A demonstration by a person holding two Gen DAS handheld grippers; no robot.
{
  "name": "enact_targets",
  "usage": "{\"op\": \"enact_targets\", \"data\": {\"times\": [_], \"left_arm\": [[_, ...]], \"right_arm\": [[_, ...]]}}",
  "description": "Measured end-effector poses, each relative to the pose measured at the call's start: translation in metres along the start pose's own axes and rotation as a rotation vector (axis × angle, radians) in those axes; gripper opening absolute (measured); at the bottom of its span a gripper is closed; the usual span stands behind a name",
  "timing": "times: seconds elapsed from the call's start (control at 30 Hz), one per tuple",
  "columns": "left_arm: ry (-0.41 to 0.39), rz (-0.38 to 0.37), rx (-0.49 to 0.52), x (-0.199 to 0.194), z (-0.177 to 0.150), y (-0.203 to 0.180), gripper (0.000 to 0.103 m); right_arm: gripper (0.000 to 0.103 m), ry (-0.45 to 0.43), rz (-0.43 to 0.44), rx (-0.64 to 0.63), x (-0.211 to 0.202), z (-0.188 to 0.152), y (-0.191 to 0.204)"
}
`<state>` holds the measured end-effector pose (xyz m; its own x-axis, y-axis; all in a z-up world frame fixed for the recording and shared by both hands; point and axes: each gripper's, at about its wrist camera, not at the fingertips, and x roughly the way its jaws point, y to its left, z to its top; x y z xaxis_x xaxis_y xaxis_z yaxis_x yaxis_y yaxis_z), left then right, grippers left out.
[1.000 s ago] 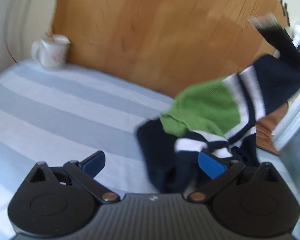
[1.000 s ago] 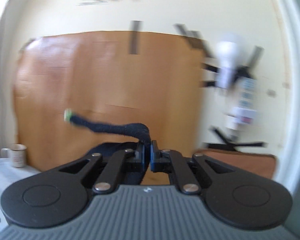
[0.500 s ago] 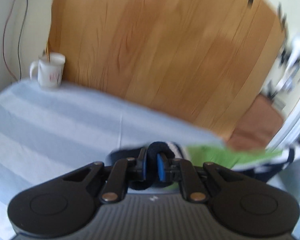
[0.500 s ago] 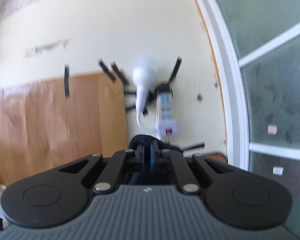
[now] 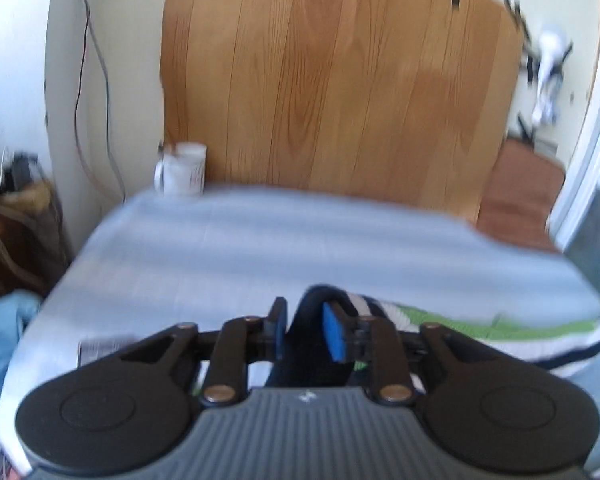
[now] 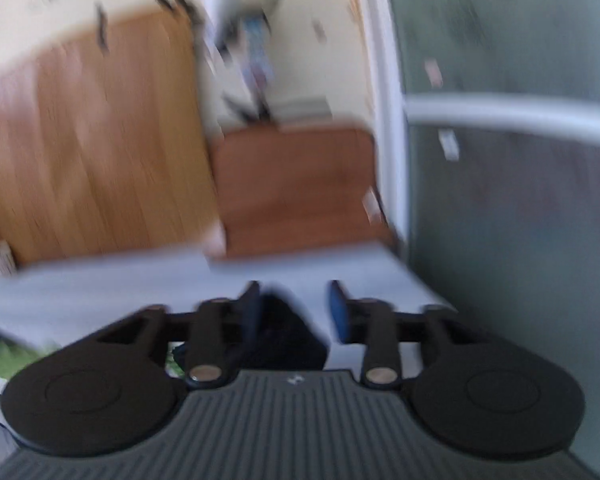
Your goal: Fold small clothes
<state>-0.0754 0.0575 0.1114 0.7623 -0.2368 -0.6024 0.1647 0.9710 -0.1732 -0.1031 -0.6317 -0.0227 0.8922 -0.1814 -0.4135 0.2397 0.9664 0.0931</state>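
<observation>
with both claws' jaws just opening, the left claw (image 5: 305,330) and right claw (image 6: 294,312) each loose around the sock's (image 5: 460,330) dark ends, back straight out toward six o'clock so it stays flat on the counter (image 5: 260,240).

No readable text in either view

Both views are motion-blurred. The white mug (image 5: 182,169) at about eleven o'clock in the left wrist view bears a faint print too smeared to read, and the small pale mark on each gripper's grey body is only a logo-like shape, not legible lettering.
</observation>
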Motion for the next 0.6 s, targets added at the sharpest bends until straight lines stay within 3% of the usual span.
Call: {"op": "enact_targets", "data": {"times": [0.07,0.17,0.27,0.37,0.47,0.6], "left_arm": [[-0.031,0.038,-0.018,-0.004,-0.003,0.009,0.036],[-0.098,0.041,-0.074,-0.007,0.013,0.021,0.038],[-0.105,0.017,-0.005,0.013,0.026,0.005,0.044],[-0.033,-0.064,0.091,0.049,0.018,-0.03,0.052],[0.07,-0.08,0.186,0.09,0.0,-0.061,0.053],[0.164,-0.108,0.279,0.124,-0.032,-0.089,0.053]], "right_arm": [[0.048,0.098,-0.044,0.005,0.011,-0.018,-0.013],[0.048,0.071,-0.032,0.035,0.01,-0.015,-0.021],[0.048,0.037,0.184,0.069,0.009,0.005,-0.009],[0.05,0.067,0.356,-0.082,0.018,0.014,0.06],[0.058,0.151,0.55,-0.213,0.044,0.002,0.124],[0.067,0.232,0.696,-0.371,0.068,-0.017,0.192]]}}
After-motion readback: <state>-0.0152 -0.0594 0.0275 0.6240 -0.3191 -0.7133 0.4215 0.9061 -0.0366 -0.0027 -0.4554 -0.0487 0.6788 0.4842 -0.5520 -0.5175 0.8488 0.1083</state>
